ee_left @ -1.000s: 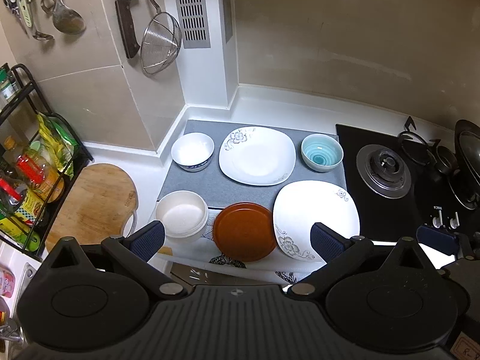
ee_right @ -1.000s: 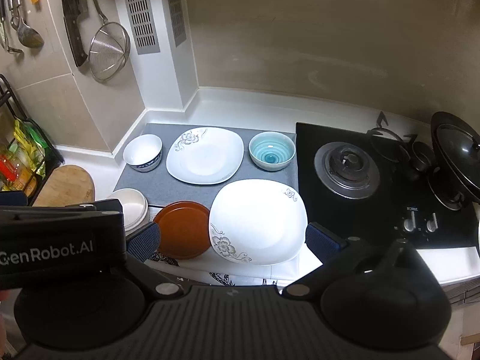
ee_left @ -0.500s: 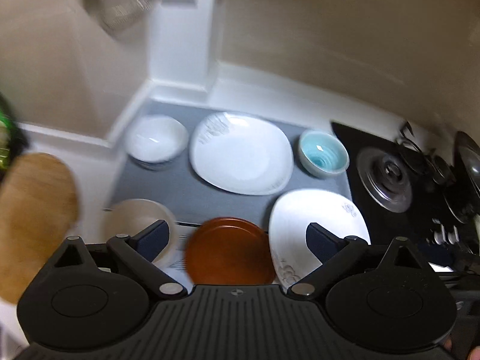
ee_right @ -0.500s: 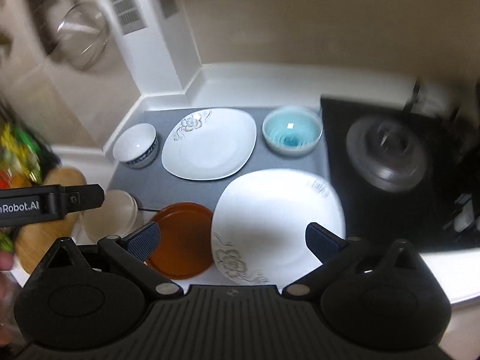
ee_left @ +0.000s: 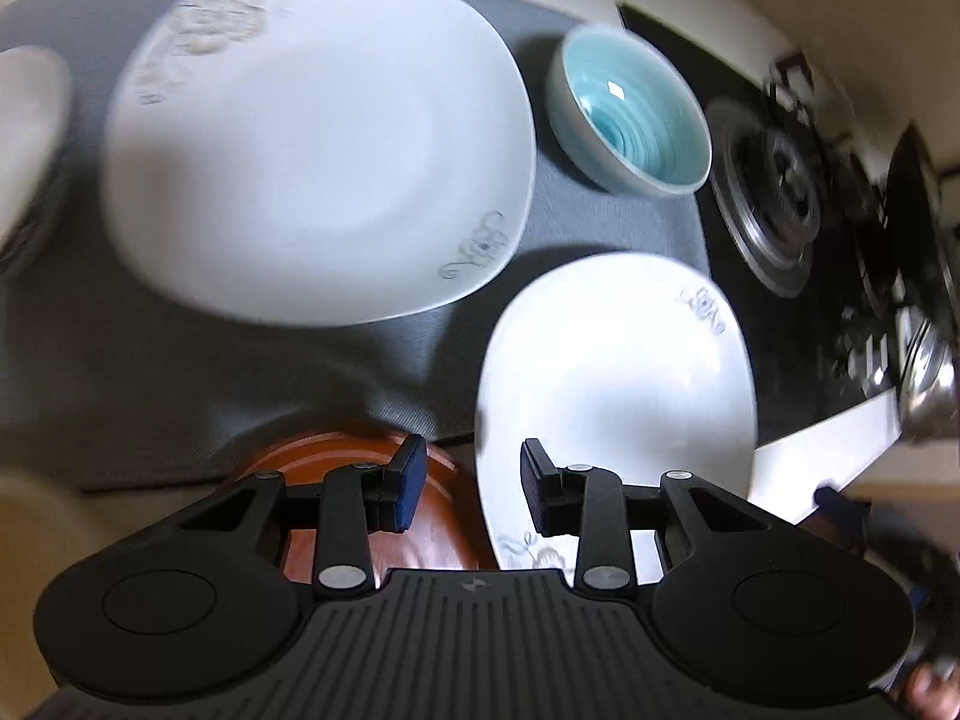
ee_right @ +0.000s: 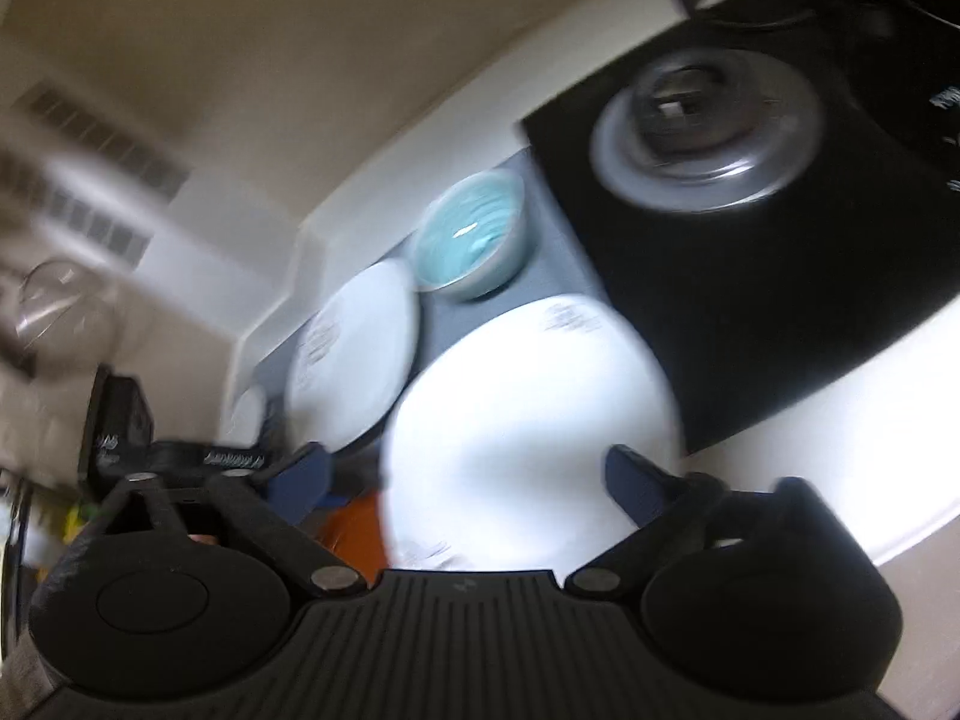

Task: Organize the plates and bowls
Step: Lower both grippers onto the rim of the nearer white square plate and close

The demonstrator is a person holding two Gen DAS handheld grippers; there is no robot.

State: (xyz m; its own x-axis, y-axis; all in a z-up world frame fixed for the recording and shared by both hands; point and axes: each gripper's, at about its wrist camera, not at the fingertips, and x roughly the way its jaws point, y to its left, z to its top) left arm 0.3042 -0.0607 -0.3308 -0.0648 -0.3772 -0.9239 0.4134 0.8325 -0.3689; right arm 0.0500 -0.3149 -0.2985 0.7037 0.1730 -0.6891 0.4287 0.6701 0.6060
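Left gripper (ee_left: 474, 483): jaws just narrowed, straddling the near white plate (ee_left: 618, 384) rim (contact unclear). Right gripper (ee_right: 468, 477): jaws just narrowed, still apart above that plate.

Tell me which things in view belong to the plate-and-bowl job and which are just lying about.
Job: near white plate, far white plate, brown plate, teal bowl, white bowl, left gripper, right gripper.
Lying about: gas hob, grey mat, wall strainer.
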